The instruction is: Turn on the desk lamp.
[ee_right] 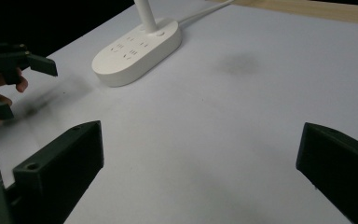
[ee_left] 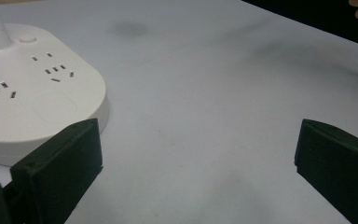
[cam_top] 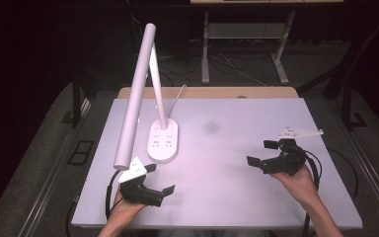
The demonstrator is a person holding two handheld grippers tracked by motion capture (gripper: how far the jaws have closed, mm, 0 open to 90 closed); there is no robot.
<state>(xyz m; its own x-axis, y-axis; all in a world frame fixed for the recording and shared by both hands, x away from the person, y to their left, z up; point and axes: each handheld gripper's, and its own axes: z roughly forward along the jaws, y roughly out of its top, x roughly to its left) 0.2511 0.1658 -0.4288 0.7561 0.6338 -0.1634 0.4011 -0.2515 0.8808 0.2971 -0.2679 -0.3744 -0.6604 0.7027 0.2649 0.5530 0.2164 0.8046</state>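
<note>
Your right gripper (ee_right: 200, 172) sits low over the white table (ee_right: 242, 140), jaws spread wide, nothing between them, just bare surface. White lamp base (ee_right: 137, 49) with socket slots stands toward the far edge, stem (ee_right: 145, 14) rising from it, white cable (ee_right: 205, 11) running off toward the wooden strip (ee_right: 307, 9). Faint grey smudge (ee_right: 242, 63) beside the base. Your left gripper (ee_right: 14, 79) is at the table's edge, jaws apart, fingers (ee_right: 9, 84) behind it.

Left gripper (cam_top: 160, 178) and right gripper (cam_top: 261, 152) are both hand-held low, jaws spread wide, gripping nothing.
</note>
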